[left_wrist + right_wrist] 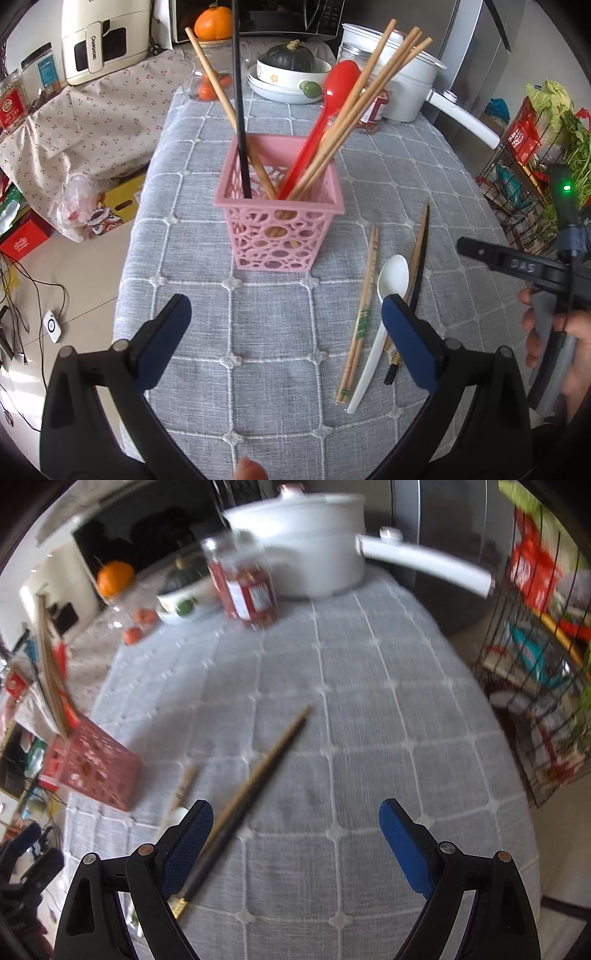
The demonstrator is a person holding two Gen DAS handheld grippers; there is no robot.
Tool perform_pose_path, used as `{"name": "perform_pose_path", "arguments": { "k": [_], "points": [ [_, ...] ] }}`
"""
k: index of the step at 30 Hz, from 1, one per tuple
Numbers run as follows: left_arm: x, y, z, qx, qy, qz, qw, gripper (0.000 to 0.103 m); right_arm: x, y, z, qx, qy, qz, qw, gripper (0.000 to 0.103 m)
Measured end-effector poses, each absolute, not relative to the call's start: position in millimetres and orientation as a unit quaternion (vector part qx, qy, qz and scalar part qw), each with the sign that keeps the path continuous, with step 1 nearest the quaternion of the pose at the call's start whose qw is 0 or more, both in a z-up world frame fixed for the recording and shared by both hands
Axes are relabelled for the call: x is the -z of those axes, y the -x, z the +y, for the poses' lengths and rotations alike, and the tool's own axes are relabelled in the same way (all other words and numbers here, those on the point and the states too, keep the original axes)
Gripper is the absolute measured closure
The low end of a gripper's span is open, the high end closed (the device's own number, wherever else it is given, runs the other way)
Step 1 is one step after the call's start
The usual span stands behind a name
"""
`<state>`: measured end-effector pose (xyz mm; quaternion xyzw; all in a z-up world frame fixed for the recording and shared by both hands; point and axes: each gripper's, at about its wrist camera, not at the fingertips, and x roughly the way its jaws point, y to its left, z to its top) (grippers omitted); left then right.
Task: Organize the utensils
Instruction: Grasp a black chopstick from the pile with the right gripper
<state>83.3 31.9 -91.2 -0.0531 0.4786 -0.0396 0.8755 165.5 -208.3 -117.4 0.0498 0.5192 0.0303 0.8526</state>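
- our left gripper [286, 332] gapes wide over bare tablecloth [207, 266], gripping nothing
- pink basket [279, 218] mid-table, holding chopsticks, red spoon [320, 122]
- wooden pair [360, 317], white spoon [380, 328], dark chopsticks [419, 266] lie flat toward the right edge
- our right gripper [295, 845] jaws spread, opening further, nothing held

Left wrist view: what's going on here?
A person with a handheld gripper in each hand is sorting utensils into the pink basket, which already holds several chopsticks and a red spoon. A white spoon and a few chopsticks lie on the grey tablecloth. The left gripper is open and empty. The right gripper, open too, is above a dark chopstick.
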Motion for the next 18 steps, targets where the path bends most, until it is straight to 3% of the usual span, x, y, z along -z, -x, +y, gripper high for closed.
{"name": "perform_pose_path", "arguments": {
  "k": [5, 18],
  "points": [
    [93.2, -84.8, 32.0, 0.04, 0.052, 0.484, 0.873, 0.001, 144.9, -178.0, -208.3, -0.02, -0.06, 0.562, 0.825, 0.01],
    [93.2, -83.9, 31.7, 0.048, 0.045, 0.485, 0.872, 0.001, 163.3, -192.5, -190.0, 0.002, -0.026, 0.576, 0.817, 0.007]
  ]
}}
